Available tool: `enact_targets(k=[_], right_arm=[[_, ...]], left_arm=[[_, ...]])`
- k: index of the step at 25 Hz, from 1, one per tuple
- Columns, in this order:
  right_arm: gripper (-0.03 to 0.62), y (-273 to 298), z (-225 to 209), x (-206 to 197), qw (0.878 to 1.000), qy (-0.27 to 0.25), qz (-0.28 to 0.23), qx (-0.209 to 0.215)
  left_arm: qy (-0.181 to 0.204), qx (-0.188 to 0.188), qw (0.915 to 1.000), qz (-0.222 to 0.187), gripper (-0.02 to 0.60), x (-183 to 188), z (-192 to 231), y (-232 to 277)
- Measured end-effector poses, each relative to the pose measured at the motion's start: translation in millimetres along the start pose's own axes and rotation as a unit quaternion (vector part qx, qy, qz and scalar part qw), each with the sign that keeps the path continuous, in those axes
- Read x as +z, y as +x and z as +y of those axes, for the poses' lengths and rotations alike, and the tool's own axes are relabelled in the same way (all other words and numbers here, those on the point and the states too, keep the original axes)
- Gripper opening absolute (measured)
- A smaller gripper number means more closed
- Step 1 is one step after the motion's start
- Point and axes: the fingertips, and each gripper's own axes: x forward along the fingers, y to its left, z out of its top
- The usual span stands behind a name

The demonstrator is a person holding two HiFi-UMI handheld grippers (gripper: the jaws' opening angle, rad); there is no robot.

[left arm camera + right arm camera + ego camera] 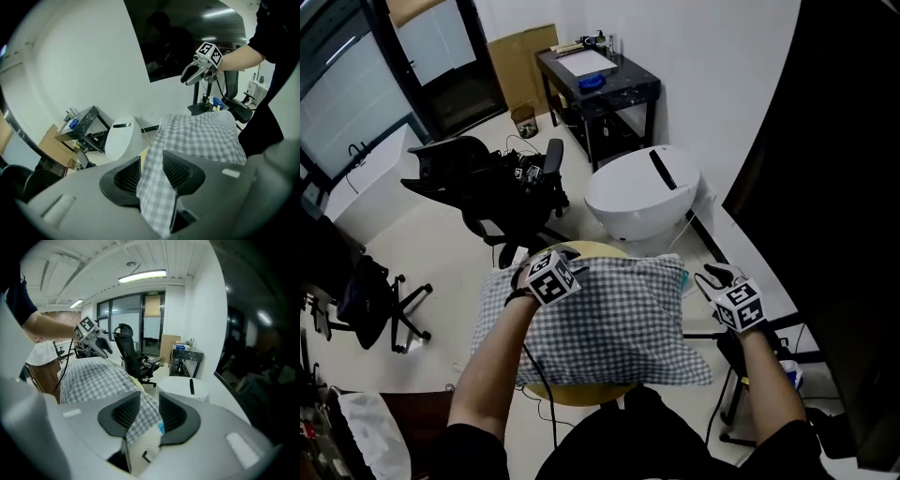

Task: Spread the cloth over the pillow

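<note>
Cloth (pixel 600 323) already covers nearly all the pillow, mid-frame on the round yellow worktop (pixel 581 394). Left gripper (pixel 152 171) & right gripper (pixel 149 413) each pinch a corner tight. Prob. left: smooth, let go.

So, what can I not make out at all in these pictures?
- Pillow: hidden under the checked cloth in every view, so its colour and edges cannot be told.
- What carries the round yellow top: in the head view the cloth and the person's body cover it.
- Small things on the black table: too small to name in the head view and both gripper views.
</note>
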Motion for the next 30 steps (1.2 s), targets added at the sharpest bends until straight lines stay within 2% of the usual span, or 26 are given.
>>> enact_targets(k=[7, 10, 13, 15, 16, 18, 25, 30], right_arm=[[0.137, 50, -28, 15, 1.0, 0.0, 0.003, 0.027], [0.137, 68, -37, 20, 0.999, -0.001, 0.005, 0.037], [0.137, 83, -42, 22, 0.999, -0.004, 0.009, 0.047], [0.137, 92, -45, 20, 0.998, -0.003, 0.014, 0.054], [0.137, 97, -47, 18, 0.998, -0.002, 0.016, 0.057], [0.137, 104, -49, 14, 0.998, -0.001, 0.019, 0.062], [0.137, 129, -47, 9, 0.995, -0.002, 0.035, 0.088], [0.137, 151, -34, -26, 0.982, -0.003, 0.104, 0.161]], left_arm=[[-0.015, -0.065, 0.9973, 0.031, 0.129, 0, 19, 58], [-0.025, -0.112, 0.992, 0.052, 0.129, -8, 15, 80], [-0.032, -0.141, 0.9863, 0.079, 0.127, -20, 13, 93], [-0.04, -0.166, 0.9812, 0.091, 0.09, -24, 7, 95], [-0.039, -0.173, 0.9794, 0.096, 0.051, -25, 5, 97], [-0.029, -0.171, 0.9799, 0.098, 0.0, -24, 7, 99], [0.011, -0.117, 0.9899, 0.08, 0.0, -6, 44, 95], [0.021, -0.108, 0.9899, 0.089, 0.0, -7, 52, 100]])
